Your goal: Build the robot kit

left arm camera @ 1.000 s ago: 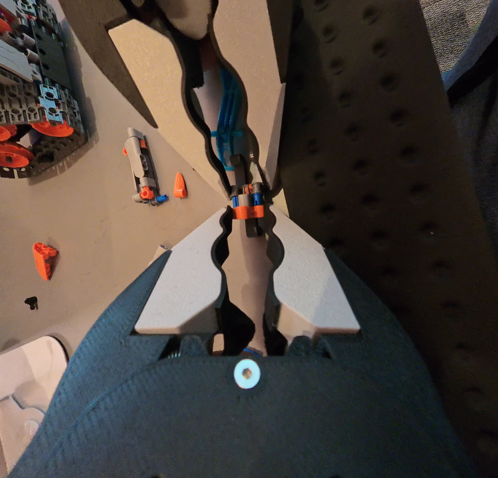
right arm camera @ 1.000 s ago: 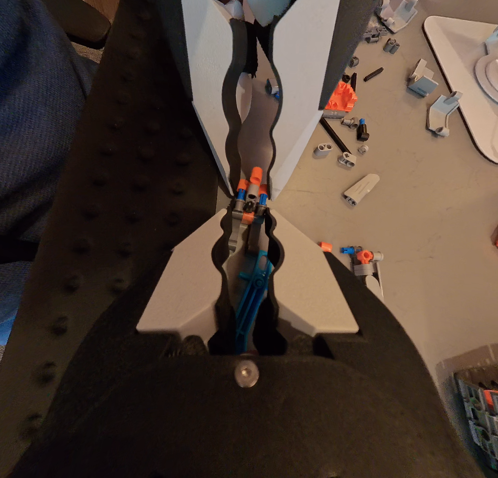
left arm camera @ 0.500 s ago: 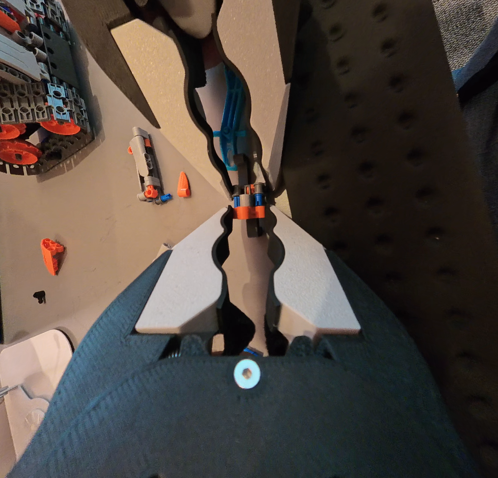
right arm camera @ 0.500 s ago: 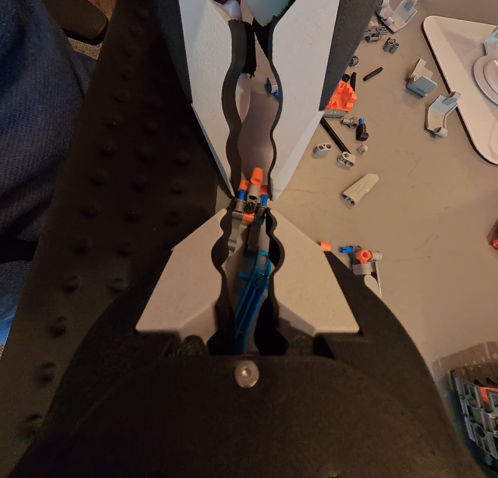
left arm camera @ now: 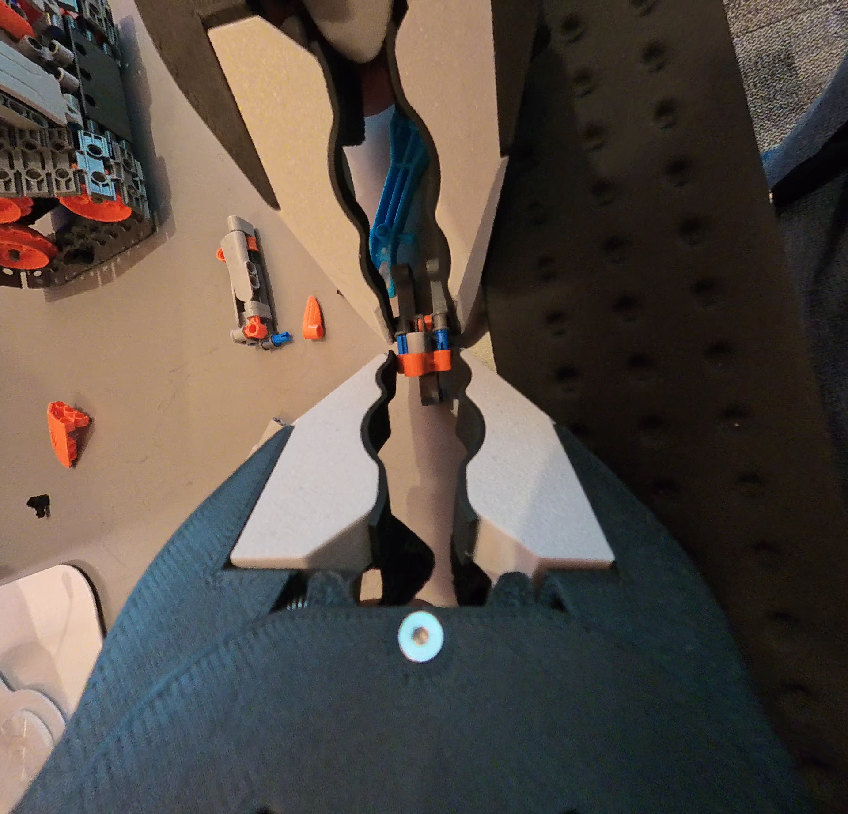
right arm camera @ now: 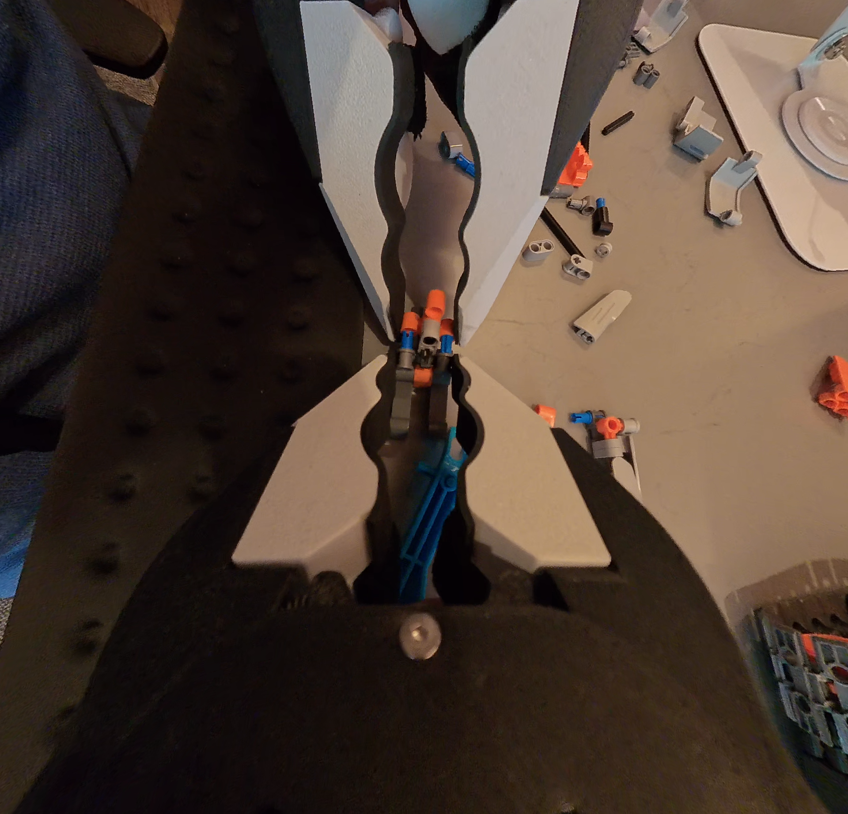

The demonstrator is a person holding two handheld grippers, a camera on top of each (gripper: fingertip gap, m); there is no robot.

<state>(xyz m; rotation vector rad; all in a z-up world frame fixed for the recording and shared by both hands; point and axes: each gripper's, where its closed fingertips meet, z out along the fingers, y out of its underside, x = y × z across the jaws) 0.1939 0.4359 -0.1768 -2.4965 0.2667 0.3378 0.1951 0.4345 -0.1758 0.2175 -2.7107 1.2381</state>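
Honestly, we've got both grippers, left (left arm camera: 424,370) and right (right arm camera: 424,365), pinched tip-to-tip on one tiny brick assembly (right arm camera: 424,347). Any twist could pop those pins off onto the table (right arm camera: 642,379).

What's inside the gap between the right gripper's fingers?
A blue strut runs down the gap, joined to grey links with orange and blue pins. Its back end is hidden in the gripper's body.
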